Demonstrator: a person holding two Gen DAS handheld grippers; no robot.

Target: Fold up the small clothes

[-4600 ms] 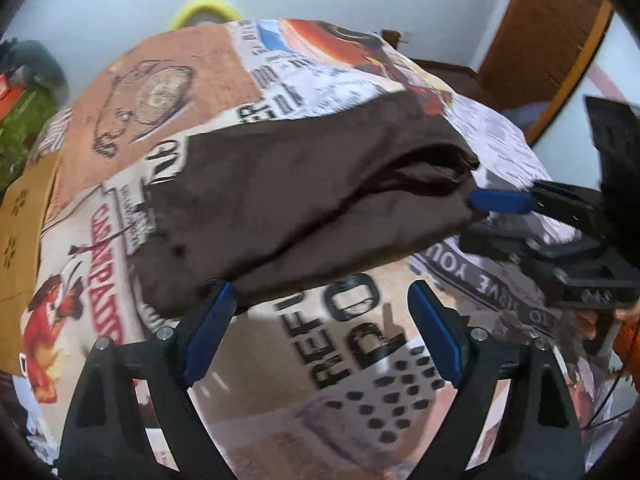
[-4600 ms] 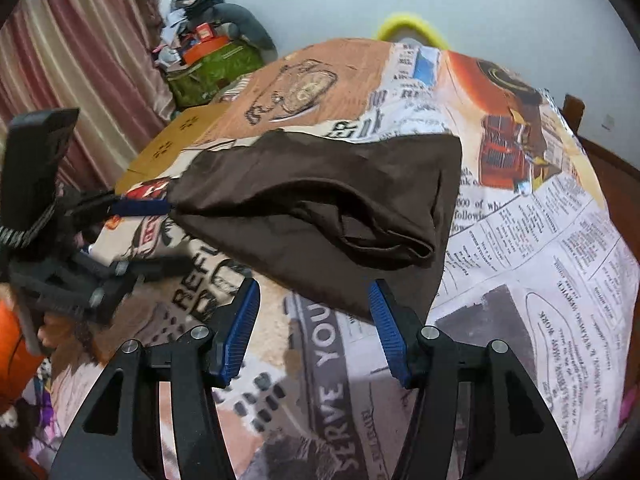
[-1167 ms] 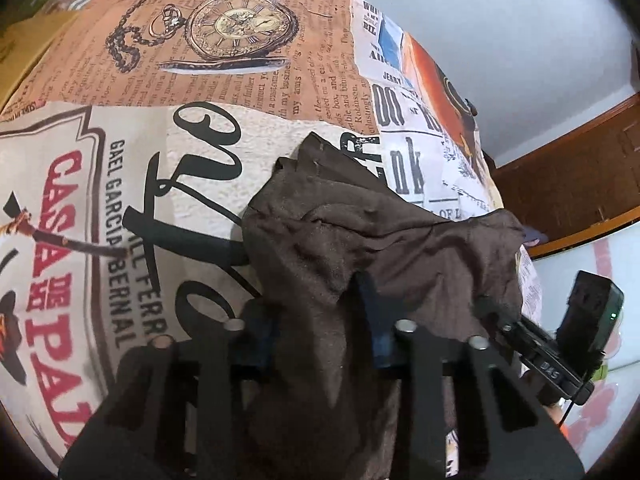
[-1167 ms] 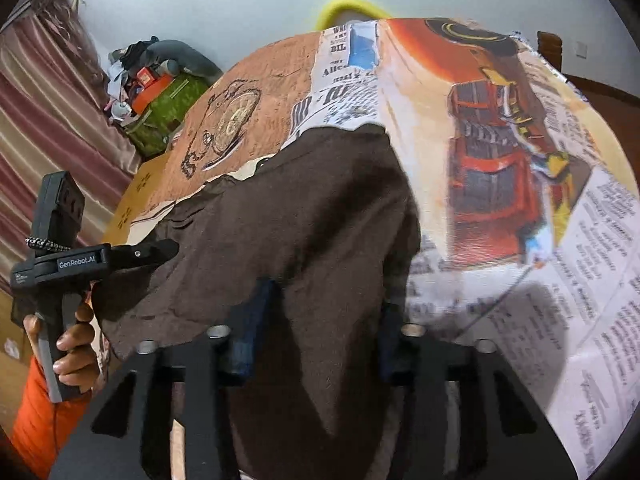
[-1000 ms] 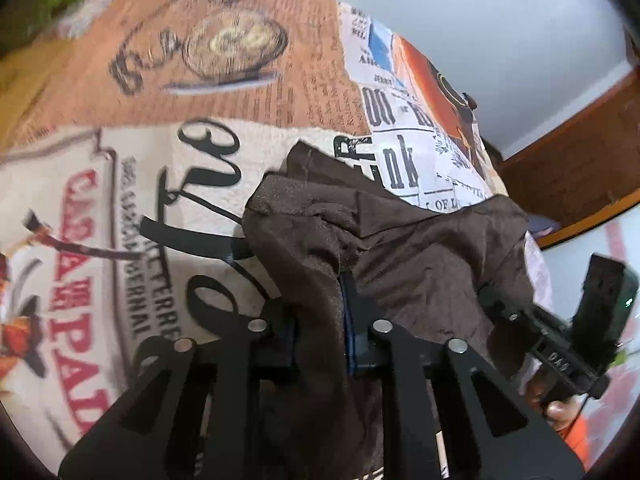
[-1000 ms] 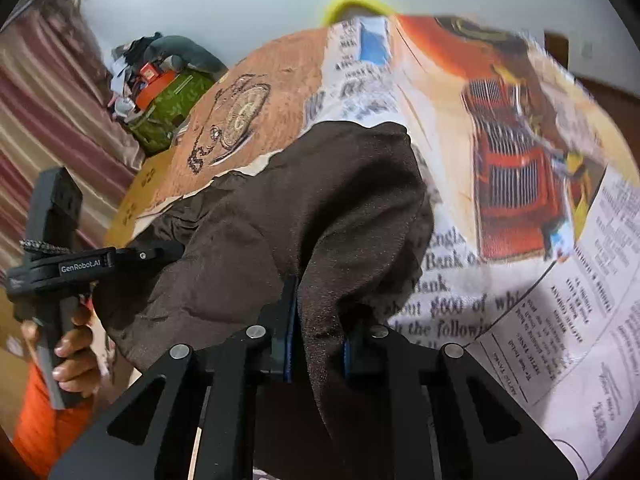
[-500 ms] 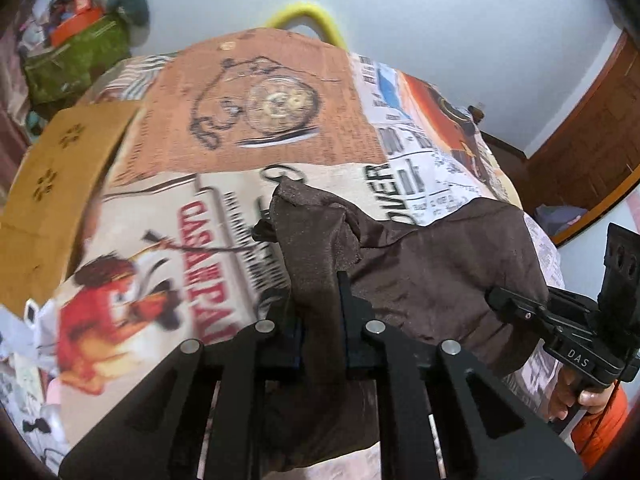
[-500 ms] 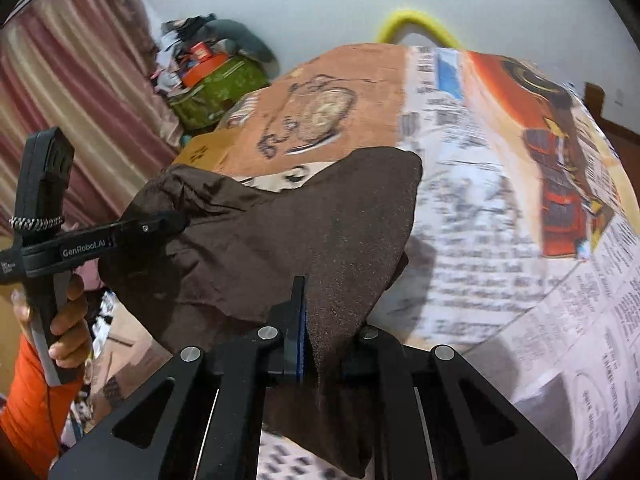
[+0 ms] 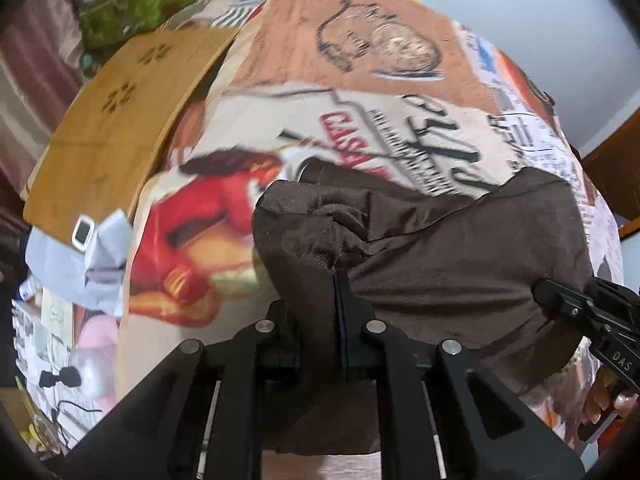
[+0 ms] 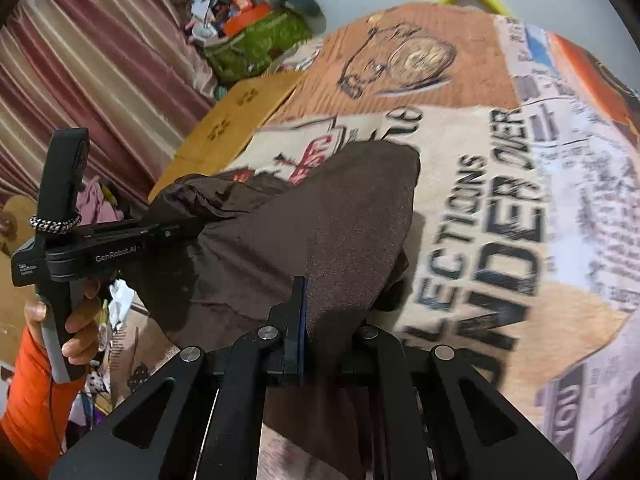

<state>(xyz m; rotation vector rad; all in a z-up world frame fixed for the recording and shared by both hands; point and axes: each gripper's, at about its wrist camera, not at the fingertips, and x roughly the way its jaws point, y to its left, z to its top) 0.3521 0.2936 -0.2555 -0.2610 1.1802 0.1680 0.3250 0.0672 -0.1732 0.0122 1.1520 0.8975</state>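
A dark brown small garment (image 9: pixel 440 256) hangs lifted above the printed bed cover (image 9: pixel 360 128), stretched between both grippers. My left gripper (image 9: pixel 336 280) is shut on its left edge, with cloth bunched above the jaws. My right gripper (image 10: pixel 306 292) is shut on the right edge of the brown garment (image 10: pixel 320 232). The right gripper also shows at the lower right of the left wrist view (image 9: pixel 560 300). The left gripper shows at the left of the right wrist view (image 10: pixel 176 228), held by a hand in an orange sleeve.
A wooden board (image 9: pixel 120 120) lies along the bed's left side. Clutter and a green bag (image 10: pixel 256 40) sit at the back left by striped curtains (image 10: pixel 80 80). White paper and small items (image 9: pixel 92 252) lie on the floor at left.
Both grippers, open beside the flat garment earlier, closed on its two edges and lifted it. Over the last half second they have pulled it back toward the bed's near side.
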